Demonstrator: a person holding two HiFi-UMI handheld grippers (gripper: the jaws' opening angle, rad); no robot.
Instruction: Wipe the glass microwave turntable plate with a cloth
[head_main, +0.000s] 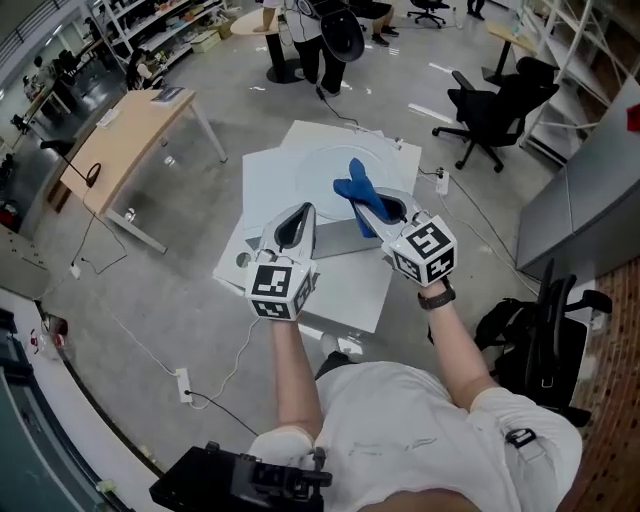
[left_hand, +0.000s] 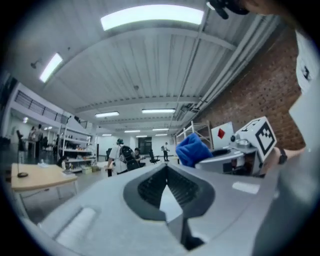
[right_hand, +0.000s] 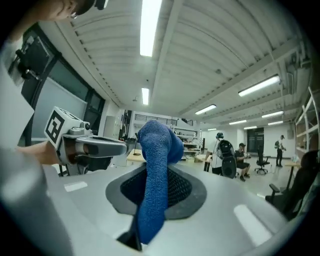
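The right gripper (head_main: 372, 205) clamps the blue cloth (head_main: 352, 183). The left gripper (head_main: 302, 214) has its jaws together, empty. The glass turntable plate (head_main: 315, 165) apparently lies beyond them.

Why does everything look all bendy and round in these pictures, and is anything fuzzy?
Left gripper view: the wide lens bends the ceiling, the corners go black, the ceiling light glares white, and the left gripper up close is fuzzy. Right gripper view: same bending, but the blue cloth looks sharp. Head view: the floor bulges outward with shiny light spots far off.
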